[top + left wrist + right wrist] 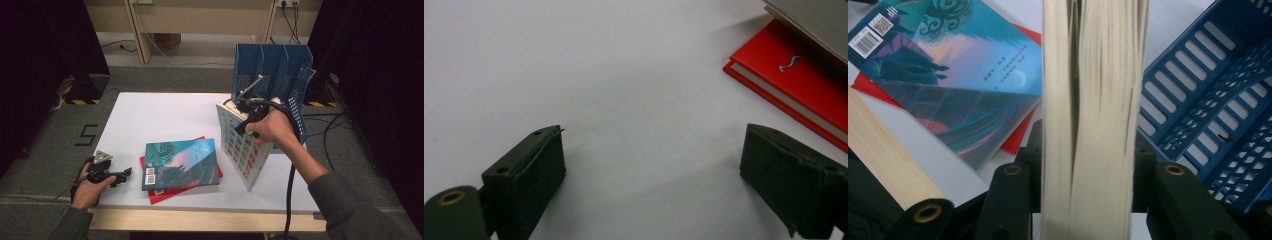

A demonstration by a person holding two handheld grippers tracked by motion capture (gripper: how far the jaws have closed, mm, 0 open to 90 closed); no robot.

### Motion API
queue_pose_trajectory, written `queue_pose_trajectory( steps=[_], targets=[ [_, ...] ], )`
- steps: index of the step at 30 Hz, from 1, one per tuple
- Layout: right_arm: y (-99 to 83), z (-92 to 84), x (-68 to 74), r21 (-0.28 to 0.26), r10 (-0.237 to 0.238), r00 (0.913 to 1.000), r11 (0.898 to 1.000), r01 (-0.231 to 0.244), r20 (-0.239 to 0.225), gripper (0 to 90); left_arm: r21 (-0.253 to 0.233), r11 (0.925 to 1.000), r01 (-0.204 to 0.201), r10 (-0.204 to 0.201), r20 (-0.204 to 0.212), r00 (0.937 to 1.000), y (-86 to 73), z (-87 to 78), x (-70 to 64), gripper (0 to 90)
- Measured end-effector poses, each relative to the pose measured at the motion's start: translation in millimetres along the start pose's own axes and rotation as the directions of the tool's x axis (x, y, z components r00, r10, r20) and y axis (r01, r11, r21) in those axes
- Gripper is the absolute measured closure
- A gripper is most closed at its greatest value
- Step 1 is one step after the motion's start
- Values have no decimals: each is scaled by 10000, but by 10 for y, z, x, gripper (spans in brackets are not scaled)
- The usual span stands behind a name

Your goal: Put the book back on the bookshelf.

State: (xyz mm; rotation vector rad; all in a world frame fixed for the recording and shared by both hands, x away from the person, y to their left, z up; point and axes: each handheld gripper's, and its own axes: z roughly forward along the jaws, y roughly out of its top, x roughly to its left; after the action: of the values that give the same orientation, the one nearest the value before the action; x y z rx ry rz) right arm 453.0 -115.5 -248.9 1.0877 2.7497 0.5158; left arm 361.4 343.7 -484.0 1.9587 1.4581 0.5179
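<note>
While the left hand-held gripper [125, 173] gapes empty, the right hand-held gripper [240, 107] clamps an upright book [245, 150].

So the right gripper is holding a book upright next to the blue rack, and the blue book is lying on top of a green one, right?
Not quite: the book under the blue book is red, as the high view shows. The rest stands: the right gripper holds a book upright beside the blue rack.
</note>
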Motion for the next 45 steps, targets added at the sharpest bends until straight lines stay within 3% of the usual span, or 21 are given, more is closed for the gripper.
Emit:
queue_pose_trajectory(
  steps=[5, 13, 20, 24, 33, 39, 45],
  targets=[
    [31, -2, -8, 384, -809, 9951, 9962, 788, 563, 729, 0, 10000, 3, -3, 3, 10000, 0, 0, 1, 98],
    [-108, -152, -74, -222, -623, 9974, 9978, 631, 361, 738, 5, 10000, 9, -9, 8, 10000, 1, 1, 2, 97],
    [-146, -591, -88, -1031, -505, 9967, 9930, 569, 634, 739, -10, 10000, 4, -4, 10, 10000, -1, 1, 3, 97],
    [-129, -826, -113, -1190, -286, 9952, 9921, 398, 939, 739, -11, 10000, 3, -3, 12, 10000, -1, 1, 4, 97],
    [12, -1052, -194, -1338, -107, 9902, 9906, 295, 1389, 739, -4, 10000, 2, -2, 31, 10000, -1, 1, 6, 96],
    [187, -1188, -298, -1890, 248, 9854, 9820, 76, 1687, 739, -7, 10000, 2, -2, 30, 10000, -1, 0, 5, 96],
    [439, -1171, -496, -1862, 808, 9721, 9817, -394, 2202, 738, -10, 10000, 2, -2, 38, 10000, -1, 1, 6, 96]
  ],
)
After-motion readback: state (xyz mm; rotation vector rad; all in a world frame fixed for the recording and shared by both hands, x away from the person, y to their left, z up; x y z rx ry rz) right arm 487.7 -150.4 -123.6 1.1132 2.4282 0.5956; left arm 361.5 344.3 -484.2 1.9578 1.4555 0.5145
